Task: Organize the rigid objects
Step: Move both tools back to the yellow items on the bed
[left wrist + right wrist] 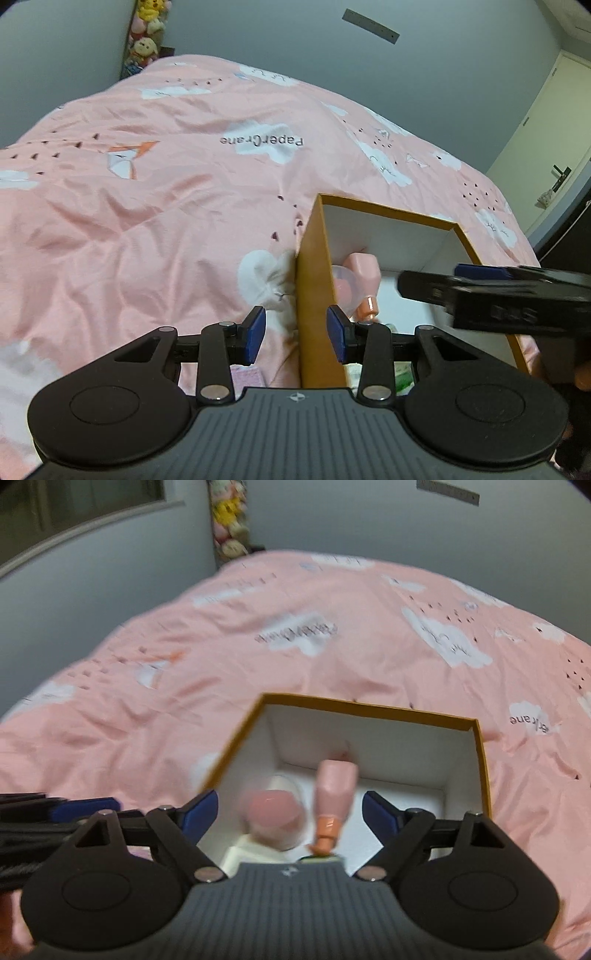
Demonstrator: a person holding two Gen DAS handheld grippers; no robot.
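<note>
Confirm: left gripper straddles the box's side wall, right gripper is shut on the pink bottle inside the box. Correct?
Not quite. The right gripper is open: in the right wrist view its jaws stand wide apart above the pink bottle, which lies loose in the box. The rest holds: the left gripper straddles the box's side wall.

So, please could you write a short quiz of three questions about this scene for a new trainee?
1. True or false: the left gripper has the wall of the box between its fingers.
2. Where does the pink bottle lie? A) on the bedcover B) inside the box C) between the right gripper's fingers, held
3. Fill in: the bedcover is pink with white ____.

Key: 1 true; 2 B; 3 clouds.
</note>
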